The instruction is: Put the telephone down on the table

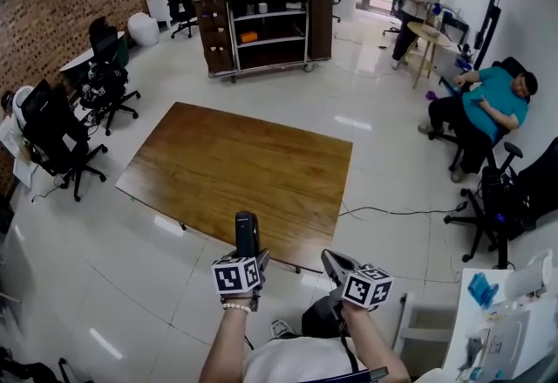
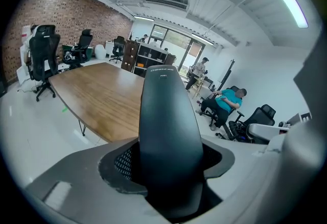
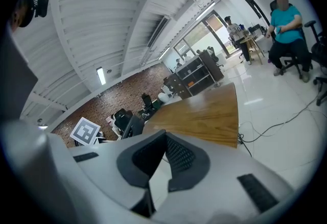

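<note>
A dark telephone handset (image 1: 247,235) stands upright in my left gripper (image 1: 248,254), just short of the near edge of the wooden table (image 1: 253,167). In the left gripper view the handset (image 2: 166,126) fills the middle, and both pads press on its lower part, so the left gripper (image 2: 168,177) is shut on it. The bare table (image 2: 102,98) lies ahead and to the left. My right gripper (image 1: 332,258) is beside it on the right, also short of the table edge. In the right gripper view its pads (image 3: 176,159) meet at their tips with nothing between them.
Black office chairs (image 1: 61,141) stand left of the table. A dark shelf cart (image 1: 261,28) is behind it. A person in a teal shirt (image 1: 488,106) sits at the right. A cable (image 1: 392,213) runs across the floor. A white desk (image 1: 501,329) is at lower right.
</note>
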